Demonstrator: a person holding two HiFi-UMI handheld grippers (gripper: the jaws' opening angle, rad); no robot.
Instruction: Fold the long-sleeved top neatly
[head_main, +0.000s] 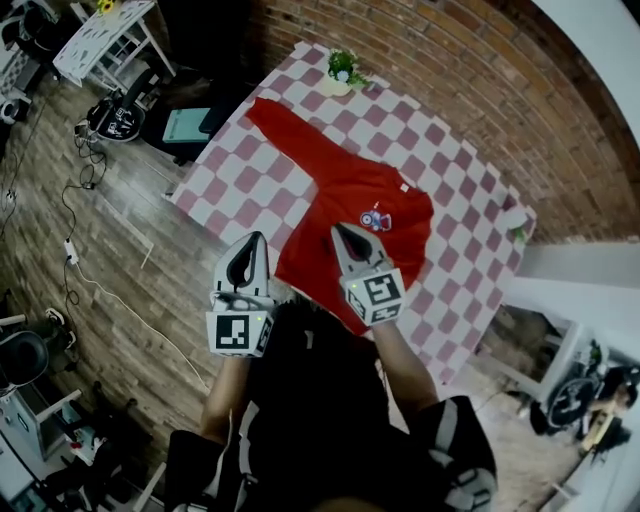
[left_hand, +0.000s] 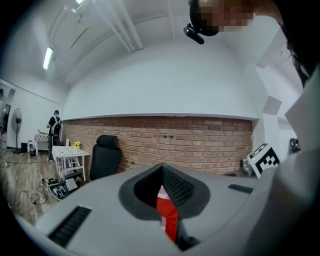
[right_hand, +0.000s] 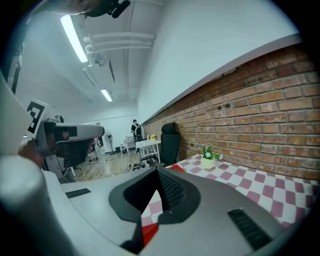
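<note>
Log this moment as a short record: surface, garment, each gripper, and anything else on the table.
surface: pink-and-white checked tablecloth
garment: red long-sleeved top, lying on the tablecloth, one sleeve stretched toward the far left corner
left gripper: shut, raised beside the top's near left edge, no fabric seen pinched
right gripper: shut, raised over the top's near part; cannot tell whether it grips fabric
other: small potted plant at the far corner
</note>
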